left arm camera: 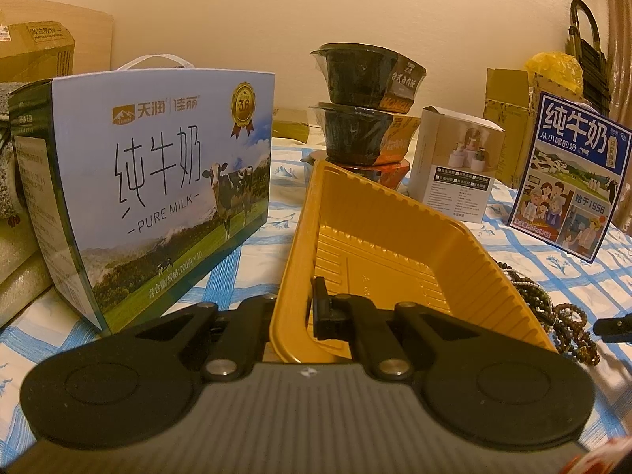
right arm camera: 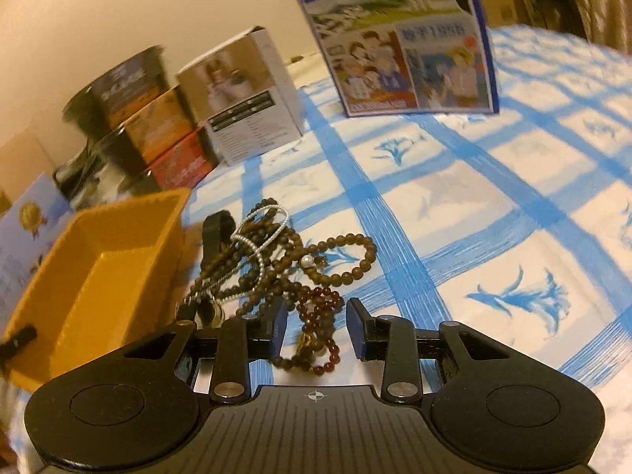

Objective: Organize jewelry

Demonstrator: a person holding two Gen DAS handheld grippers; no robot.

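At far left, cardboard boxes [left arm camera: 35,51] are cut off by the frame edge and partly hidden behind the milk carton [left arm camera: 158,193]. The stacked bowls [left arm camera: 367,106] stand behind the tray [left arm camera: 395,252], which hides the lowest bowl's base. In the right wrist view the background is motion-blurred; print on the white box [right arm camera: 249,94] and the blue carton [right arm camera: 399,39] cannot be read there.

Left gripper [left arm camera: 292,308]: jaws closed on the near left wall of the yellow tray, one finger inside the tray, the other outside and mostly hidden by the wall. The tray is tilted, near end raised off the cloth [left arm camera: 252,260]. No jewelry can be seen inside it.

Jewelry: the beads [right arm camera: 284,260] lie in a tangled pile on the checked cloth, just beside the tray's right wall. Individual strands are hard to separate; a silver chain [right arm camera: 260,229] and a dark red strand [right arm camera: 320,316] can be made out. In the left wrist view the tray wall hides most of the pile.

Right gripper [right arm camera: 316,328]: jaws partly open, straddling the red strand at the near edge of the pile. The pads do not press on it; whether they touch it cannot be told.
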